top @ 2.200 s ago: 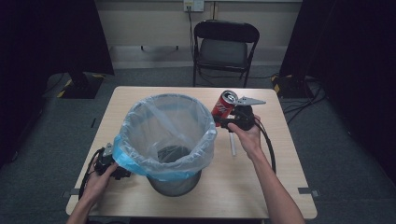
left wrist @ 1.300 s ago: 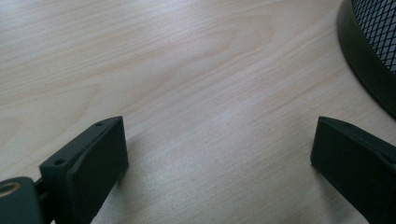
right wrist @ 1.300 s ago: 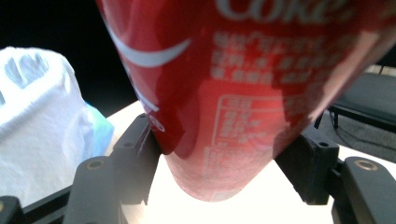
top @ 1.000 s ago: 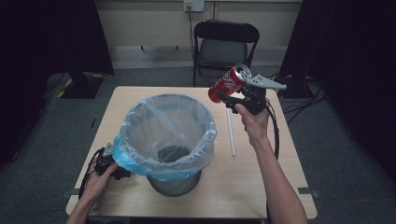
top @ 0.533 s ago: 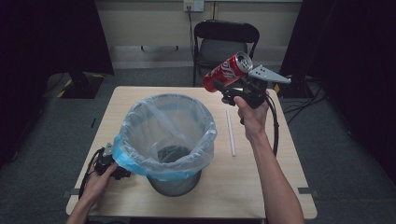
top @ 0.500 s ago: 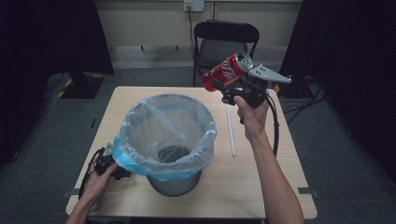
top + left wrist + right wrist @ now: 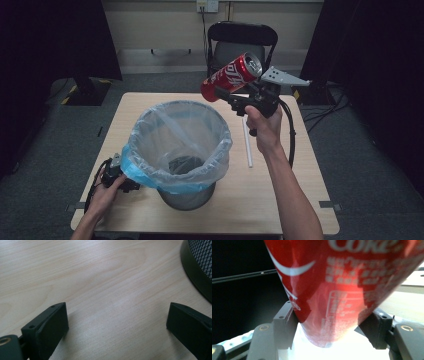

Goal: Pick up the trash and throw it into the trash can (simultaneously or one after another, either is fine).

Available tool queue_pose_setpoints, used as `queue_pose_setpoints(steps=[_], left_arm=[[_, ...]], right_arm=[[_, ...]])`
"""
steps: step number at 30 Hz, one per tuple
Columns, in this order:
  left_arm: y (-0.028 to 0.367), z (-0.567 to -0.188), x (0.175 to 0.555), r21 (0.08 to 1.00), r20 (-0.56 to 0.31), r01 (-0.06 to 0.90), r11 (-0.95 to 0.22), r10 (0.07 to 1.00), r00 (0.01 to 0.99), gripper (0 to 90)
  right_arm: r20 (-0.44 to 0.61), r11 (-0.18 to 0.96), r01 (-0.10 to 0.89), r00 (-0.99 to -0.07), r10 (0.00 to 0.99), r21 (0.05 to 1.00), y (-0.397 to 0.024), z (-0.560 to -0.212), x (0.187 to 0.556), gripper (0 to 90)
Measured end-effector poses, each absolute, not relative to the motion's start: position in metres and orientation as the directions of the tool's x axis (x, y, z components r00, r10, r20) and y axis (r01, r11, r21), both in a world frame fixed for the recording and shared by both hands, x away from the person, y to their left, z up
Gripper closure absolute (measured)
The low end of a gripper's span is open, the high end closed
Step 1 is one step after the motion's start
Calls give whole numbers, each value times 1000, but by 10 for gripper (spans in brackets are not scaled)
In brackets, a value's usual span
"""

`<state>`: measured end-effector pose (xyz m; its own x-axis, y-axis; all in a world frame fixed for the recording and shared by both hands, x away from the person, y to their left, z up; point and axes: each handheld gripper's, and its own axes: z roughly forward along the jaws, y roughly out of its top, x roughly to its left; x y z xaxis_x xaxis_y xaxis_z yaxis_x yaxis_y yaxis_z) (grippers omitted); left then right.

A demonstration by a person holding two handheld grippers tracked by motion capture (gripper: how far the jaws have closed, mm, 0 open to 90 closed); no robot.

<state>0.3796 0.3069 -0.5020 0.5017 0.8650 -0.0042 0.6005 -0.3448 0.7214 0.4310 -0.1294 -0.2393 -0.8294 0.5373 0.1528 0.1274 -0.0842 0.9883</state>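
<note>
The bin (image 7: 182,150) with its clear liner (image 7: 150,170) stands on the table (image 7: 300,200) toward the near edge, left of centre, and blocks most of the middle. Its mouth is open and unobstructed from above. The right gripper (image 7: 227,95), jaws closed on a red can (image 7: 231,76), hangs in the air above the far edge, just right of the bin rim. A white straw (image 7: 247,142) lies on the surface right of the bin. The near right corner is bare. The left gripper (image 7: 117,322), jaws apart, rests near the near left corner with the bin's base close at one side; bare wood lies between its jaws.
</note>
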Motion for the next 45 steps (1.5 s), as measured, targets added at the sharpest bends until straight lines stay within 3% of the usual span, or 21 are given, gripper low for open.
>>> queue_pose_setpoints(steps=[11,23,32,36,45], left_arm=[[307,-502,380,722,-4,600,-345,865,501,33],[307,-502,380,721,-4,600,-345,865,502,33],[307,-502,380,721,-4,601,-345,865,502,33],[307,-502,380,722,-4,601,-345,865,501,33],[307,-502,380,721,-4,601,-345,865,502,31]], right_arm=[[157,-47,151,-887,434,987,-118,-235,415,352],[147,83,183,-933,328,979,-98,-244,404,341],[137,194,209,-935,328,958,-92,-256,404,313],[130,201,206,-933,335,958,-90,-257,405,222],[147,176,222,-922,358,959,-91,-259,410,225]])
